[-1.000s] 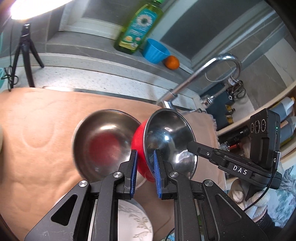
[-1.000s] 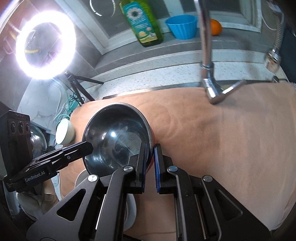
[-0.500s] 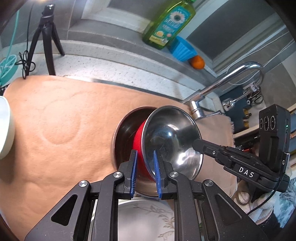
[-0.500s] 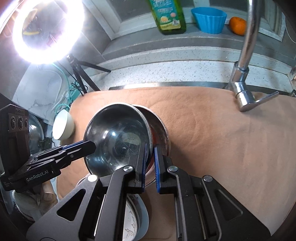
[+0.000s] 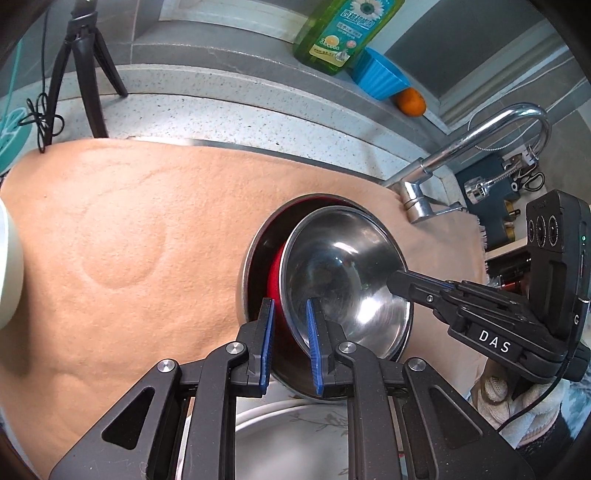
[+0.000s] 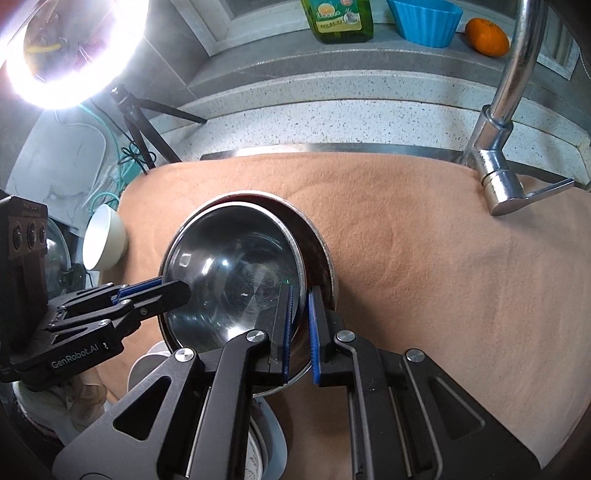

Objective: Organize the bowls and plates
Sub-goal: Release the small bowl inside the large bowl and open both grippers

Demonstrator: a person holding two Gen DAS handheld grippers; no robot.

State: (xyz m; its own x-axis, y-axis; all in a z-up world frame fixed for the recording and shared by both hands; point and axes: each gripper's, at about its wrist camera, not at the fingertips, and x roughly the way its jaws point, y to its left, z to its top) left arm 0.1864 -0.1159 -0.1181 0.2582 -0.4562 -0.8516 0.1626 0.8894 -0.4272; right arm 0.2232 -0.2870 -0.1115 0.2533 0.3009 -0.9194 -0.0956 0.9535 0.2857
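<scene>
- Lowering it over the peach cloth [image 5: 147, 229], we have brought our red-sided steel bowl [image 5: 343, 273] down, tilted, into the matching steel bowl [image 5: 255, 258] resting there; nesting looks almost done.
- Left gripper [image 5: 290, 347] and right gripper [image 6: 299, 328] stay clamped on opposite rims of our bowl.

I am at a home kitchen sink: a chrome faucet [image 6: 498, 122] rises from the speckled stone surface [image 6: 332, 118], with dish soap [image 5: 343, 29] and an orange [image 6: 487, 37] on the windowsill.
</scene>
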